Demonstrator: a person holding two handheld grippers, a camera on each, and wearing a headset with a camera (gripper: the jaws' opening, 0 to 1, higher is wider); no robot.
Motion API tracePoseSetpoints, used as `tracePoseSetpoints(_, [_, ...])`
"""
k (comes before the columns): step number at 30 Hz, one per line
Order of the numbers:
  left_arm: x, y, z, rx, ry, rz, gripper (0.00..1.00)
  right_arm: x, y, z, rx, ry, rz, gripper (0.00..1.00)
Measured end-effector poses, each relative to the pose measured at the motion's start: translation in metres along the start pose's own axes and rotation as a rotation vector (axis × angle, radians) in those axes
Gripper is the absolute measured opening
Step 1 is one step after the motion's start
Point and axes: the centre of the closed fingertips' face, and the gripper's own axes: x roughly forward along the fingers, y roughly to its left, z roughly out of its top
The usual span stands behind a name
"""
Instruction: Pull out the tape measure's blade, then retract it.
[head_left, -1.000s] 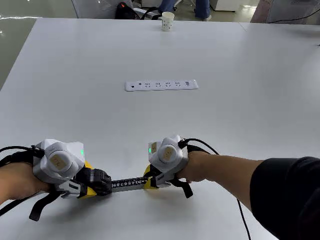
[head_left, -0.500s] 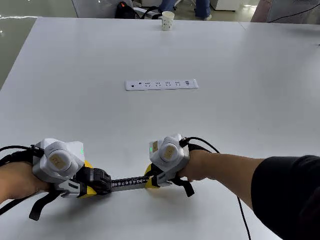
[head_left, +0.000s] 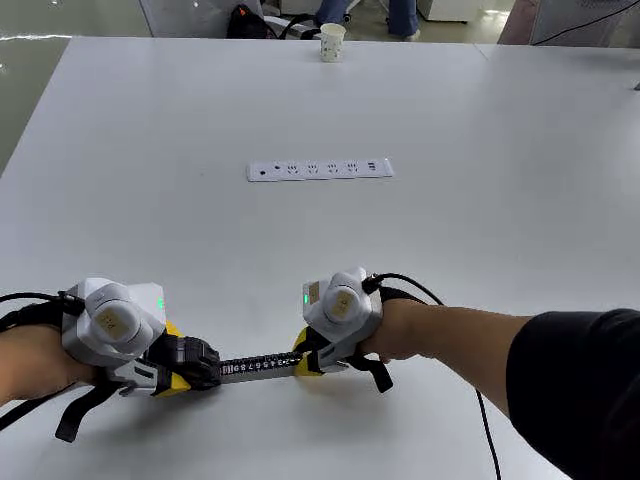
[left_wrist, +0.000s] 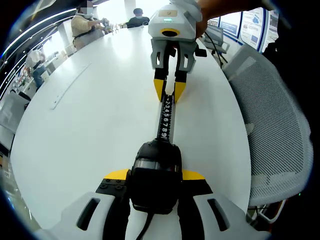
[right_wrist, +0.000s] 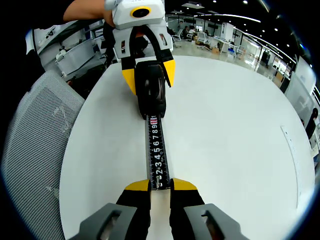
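Head view has your left claw (head_left: 182, 360) clamped on the tape measure (head_left: 203, 362) near the front edge of the bench (head_left: 400, 230), right claw (head_left: 303, 360) pinching the blade (head_left: 258, 367) tip a short way out — lose that pinch and it could snap back, pull crooked and it could kink.

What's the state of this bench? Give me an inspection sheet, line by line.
Surface: white table, smooth.
Job's things: black tape measure case near the front edge; blade out a short way, numbers up.
Clutter: power strip mid-table; paper cup at the far edge.
Grippers: left tongs shut on the tape measure case; right tongs shut on the blade's end.
Cables: right-wrist cable and left-wrist cable, both black.
Surroundings: mesh chair beside the table; people at the far end.
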Motion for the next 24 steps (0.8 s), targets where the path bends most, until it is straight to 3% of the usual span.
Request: tracePoseSetpoints(24, [0.0011, 0.0017, -0.0017, -0.002, -0.006, 0.002, 0.31, -0.0067, -0.0001, -0.0102, 0.008, 0.009, -0.007, 0.10])
